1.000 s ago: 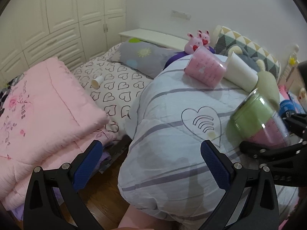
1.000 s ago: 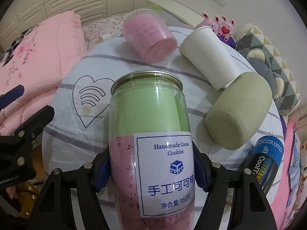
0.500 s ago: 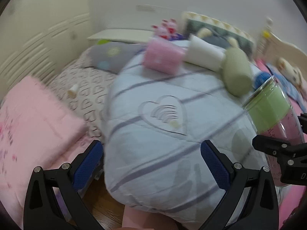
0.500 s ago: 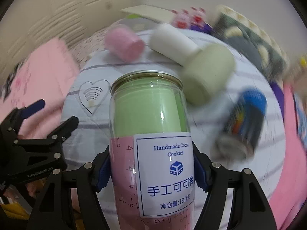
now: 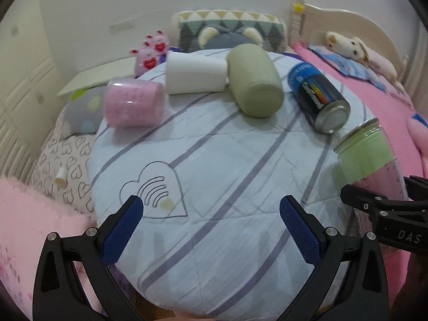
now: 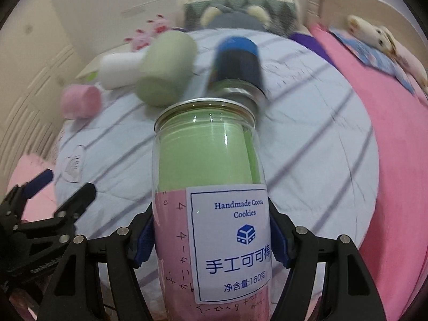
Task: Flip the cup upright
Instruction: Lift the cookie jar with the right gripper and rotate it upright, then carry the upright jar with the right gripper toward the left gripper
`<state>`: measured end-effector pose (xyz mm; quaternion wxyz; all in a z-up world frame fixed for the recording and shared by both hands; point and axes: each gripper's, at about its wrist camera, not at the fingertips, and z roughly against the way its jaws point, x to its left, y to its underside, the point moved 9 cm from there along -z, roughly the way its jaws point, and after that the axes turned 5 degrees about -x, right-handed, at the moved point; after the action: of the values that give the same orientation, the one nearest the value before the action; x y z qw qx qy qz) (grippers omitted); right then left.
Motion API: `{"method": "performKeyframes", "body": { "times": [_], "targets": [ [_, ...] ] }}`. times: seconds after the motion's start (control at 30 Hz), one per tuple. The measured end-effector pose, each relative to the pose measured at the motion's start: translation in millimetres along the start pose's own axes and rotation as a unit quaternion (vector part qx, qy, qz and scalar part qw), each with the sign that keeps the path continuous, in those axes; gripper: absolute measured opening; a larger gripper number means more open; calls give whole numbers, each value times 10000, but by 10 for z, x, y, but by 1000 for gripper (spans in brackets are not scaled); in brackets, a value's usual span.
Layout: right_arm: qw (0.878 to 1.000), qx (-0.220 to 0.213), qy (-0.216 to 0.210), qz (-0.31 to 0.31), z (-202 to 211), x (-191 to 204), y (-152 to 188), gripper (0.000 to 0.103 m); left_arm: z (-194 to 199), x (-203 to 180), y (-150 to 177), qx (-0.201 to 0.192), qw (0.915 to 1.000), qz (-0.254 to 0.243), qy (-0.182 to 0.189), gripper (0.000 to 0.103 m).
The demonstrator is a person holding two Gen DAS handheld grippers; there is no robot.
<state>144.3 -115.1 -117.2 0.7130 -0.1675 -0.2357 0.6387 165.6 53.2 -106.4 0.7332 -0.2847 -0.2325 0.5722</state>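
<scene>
Cup (image 6: 211,187) btwn right gripper (image 6: 211,243) fingers (image 6: 144,243), clamped

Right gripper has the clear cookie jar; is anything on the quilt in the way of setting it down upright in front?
The right gripper holds the clear plastic cookie jar. Just beyond its metal rim lies the dark blue drink can, on its side. The striped pale-blue quilt nearer the open left gripper shows nothing on it.

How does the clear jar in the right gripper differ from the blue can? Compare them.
The clear jar is held in the right gripper, off the bedding; the blue can lies on its side on the striped quilt. The jar is see-through with green and pink inside; the can is opaque, dark blue. Both are cylinders with metal rims.
</scene>
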Motion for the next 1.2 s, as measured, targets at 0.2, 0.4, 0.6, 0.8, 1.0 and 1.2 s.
{"method": "performKeyframes", "body": {
  "times": [0.2,0.4,0.6,0.8,1.0,1.2],
  "targets": [
    [9998,-75,68,-172,65,-13,-30,82,-52,24,5,78,10000,29,-36,103],
    [9998,-140,-67,-121,143,-12,-45,82,21,11,-27,31,9999,152,-60,103],
    [9992,-286,-226,-167,228,-34,-78,82,116,-130,-87,-49,9999,85,25,103],
    [9983,-462,-310,-159,387,-108,-127,82,229,-312,-181,-136,9998,26,119,103],
    [9972,-663,-273,-196,532,-263,-165,82,312,-516,-225,-170,9997,-21,184,103],
    [9960,-779,-265,-338,612,-512,-169,82,352,-791,-281,-175,9996,-115,195,103]
  ]
}}
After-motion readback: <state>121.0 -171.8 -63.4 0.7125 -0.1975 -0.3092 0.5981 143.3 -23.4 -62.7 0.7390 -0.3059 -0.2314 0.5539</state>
